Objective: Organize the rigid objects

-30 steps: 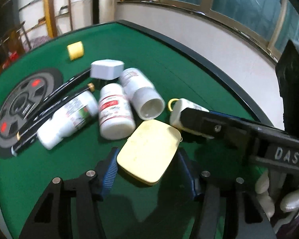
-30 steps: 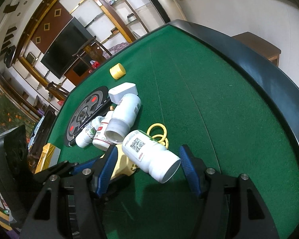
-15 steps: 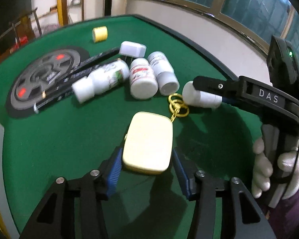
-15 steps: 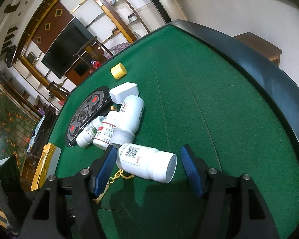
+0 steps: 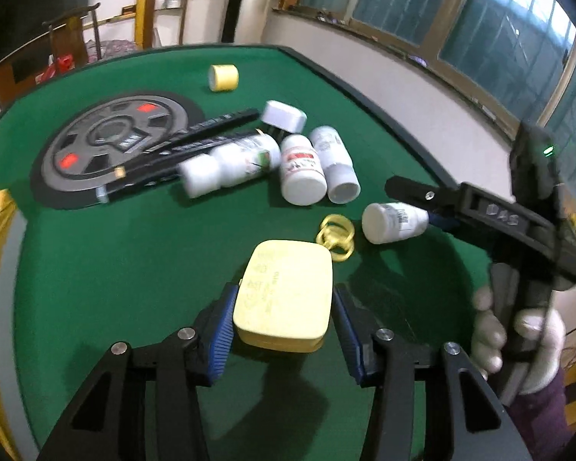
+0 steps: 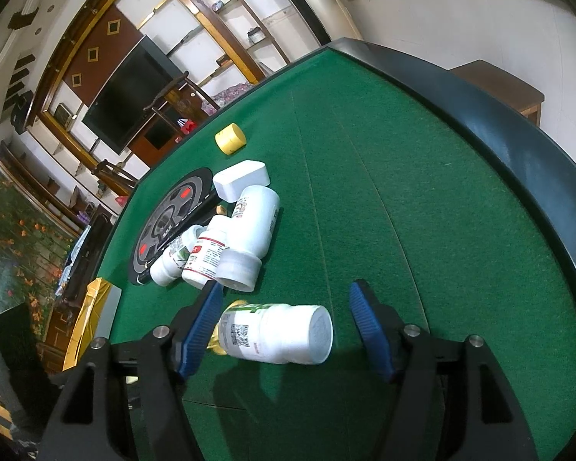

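On the green bench (image 5: 107, 261), the left gripper (image 5: 282, 317) has a flat yellow case (image 5: 286, 296) between its jaws, which are closing: the blue pad on one side looks to be against the case's edge, while a thin gap seems to remain on the other, so I judge the grip not yet made. The case's long axis runs straight out along the jaws, its far end toward a pair of yellow rings (image 5: 336, 236) that lie touching or just beside it. The right gripper (image 6: 284, 324) straddles a white bottle (image 6: 278, 332) lying on its side; its jaws are opening, with clear bench showing between the cap end and the nearer pad, while the other pad sits close to the bottle's base. The bottle's long axis lies crosswise, from pad to pad, so it would be clamped end to end. Both things sit near the bench's near edge, apart from the cluster of white bottles (image 5: 303, 171) and the white box (image 5: 284, 115) toward the middle. A yellow roll (image 5: 223, 77) stands alone near the far edge.
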Tool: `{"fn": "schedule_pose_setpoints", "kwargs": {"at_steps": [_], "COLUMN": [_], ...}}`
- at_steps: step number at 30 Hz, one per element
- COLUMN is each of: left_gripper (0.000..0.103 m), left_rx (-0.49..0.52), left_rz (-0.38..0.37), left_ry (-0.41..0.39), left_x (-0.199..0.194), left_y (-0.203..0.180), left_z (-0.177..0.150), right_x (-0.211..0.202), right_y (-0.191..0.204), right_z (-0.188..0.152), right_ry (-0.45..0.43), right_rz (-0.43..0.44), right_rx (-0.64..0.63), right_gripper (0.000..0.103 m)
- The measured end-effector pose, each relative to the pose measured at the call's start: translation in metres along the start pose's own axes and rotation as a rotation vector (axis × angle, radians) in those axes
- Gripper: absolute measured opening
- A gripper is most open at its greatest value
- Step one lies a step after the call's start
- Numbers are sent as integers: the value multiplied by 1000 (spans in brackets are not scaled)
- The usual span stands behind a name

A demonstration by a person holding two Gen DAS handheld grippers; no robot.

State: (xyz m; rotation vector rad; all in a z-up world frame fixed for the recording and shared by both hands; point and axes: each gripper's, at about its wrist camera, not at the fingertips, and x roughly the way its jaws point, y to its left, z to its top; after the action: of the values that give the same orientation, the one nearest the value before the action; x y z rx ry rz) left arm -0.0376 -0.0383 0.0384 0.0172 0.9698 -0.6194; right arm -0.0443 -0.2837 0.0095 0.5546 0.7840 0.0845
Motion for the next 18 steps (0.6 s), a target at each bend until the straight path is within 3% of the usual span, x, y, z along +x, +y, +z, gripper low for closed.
{"fn": "schedule_pose_setpoints", "kwargs": {"at_steps": [5,9,18], "left_gripper": [51,51,51], "left_rx": [-48,-100,-280], "left_rz": [-37,-39,64], "left_ry": [-86,-157,-280], "left_x": [-51,-92,-149], "left_y": [20,47,131], "left_z": [-10,-15,-36], "right_x": [1,-4,17], "right_y": [3,23,56], "right_z": [0,-5,-14], "right_ry": [0,-16,68], "right_rz": [-39,-114,-249], "right_rx": [-10,-144,-415], "right_gripper": [68,68,68]}}
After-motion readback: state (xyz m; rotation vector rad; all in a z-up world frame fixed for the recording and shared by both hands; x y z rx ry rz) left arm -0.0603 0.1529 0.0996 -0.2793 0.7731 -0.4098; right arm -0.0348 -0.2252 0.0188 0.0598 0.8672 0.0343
